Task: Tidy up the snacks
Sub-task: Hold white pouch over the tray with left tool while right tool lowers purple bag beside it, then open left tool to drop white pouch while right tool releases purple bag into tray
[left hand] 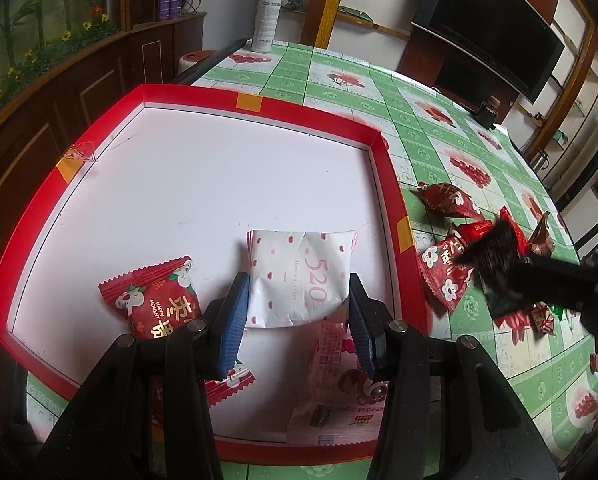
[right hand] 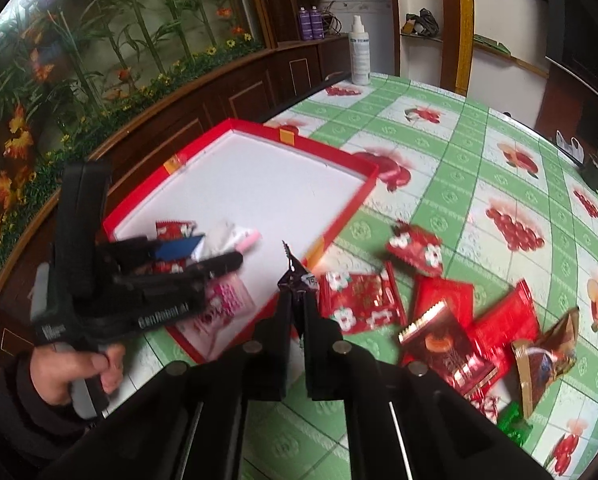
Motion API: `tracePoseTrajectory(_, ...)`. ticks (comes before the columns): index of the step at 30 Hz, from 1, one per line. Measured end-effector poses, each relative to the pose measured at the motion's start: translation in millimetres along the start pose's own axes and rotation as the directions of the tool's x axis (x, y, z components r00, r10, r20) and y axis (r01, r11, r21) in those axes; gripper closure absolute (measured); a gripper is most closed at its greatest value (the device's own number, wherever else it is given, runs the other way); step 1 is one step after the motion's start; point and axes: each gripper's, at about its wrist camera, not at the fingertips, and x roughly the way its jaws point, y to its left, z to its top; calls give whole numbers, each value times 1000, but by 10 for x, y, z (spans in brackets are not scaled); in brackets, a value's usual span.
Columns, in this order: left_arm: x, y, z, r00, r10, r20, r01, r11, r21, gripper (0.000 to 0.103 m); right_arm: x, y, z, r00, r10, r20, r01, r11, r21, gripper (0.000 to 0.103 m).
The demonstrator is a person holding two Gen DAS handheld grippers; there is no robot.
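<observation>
Right gripper (right hand: 295,280) is pinched on just the corner of a dark crinkly foil snack packet (left hand: 499,268), right of the shallow red-rimmed cardboard tray (left hand: 259,109). Thin grip, so it could slip mid-carry. Left gripper (left hand: 297,320) holds the white pink-dotted packet (left hand: 299,276) inside the tray.

Left gripper (left hand: 297,308): lower centre of its own view, jaws partly apart, pointing steeply down.
Left hand (right hand: 73,372): lower left of right view, wrapped round the handle.
Right gripper (right hand: 295,296): centre, jaws closed, tilted down.
</observation>
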Motion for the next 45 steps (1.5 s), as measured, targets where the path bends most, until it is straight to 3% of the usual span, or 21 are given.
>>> tracePoseTrajectory(15, -30, 135, -23, 997, 81, 0, -81, 996, 25, 57, 559, 202, 396, 999, 53, -15, -53, 999, 14, 96)
tracePoseTrajectory(25, -19, 174, -51, 994, 112, 4, -112, 993, 42, 57, 803, 222, 375, 998, 49, -47, -48, 999, 15, 96)
tracePoseTrajectory(38, -89, 173, -50, 994, 112, 13, -112, 993, 24, 54, 779, 270, 300, 995, 87, -56, -86, 996, 20, 92)
tracePoseTrajectory(40, -110, 170, -55, 994, 111, 18, -112, 994, 21, 49, 776, 258, 280, 993, 102, -64, -100, 994, 34, 87)
tracePoseTrajectory(45, -120, 165, -76, 995, 96, 10, -96, 995, 12, 49, 708, 226, 217, 991, 117, -58, -113, 991, 66, 69)
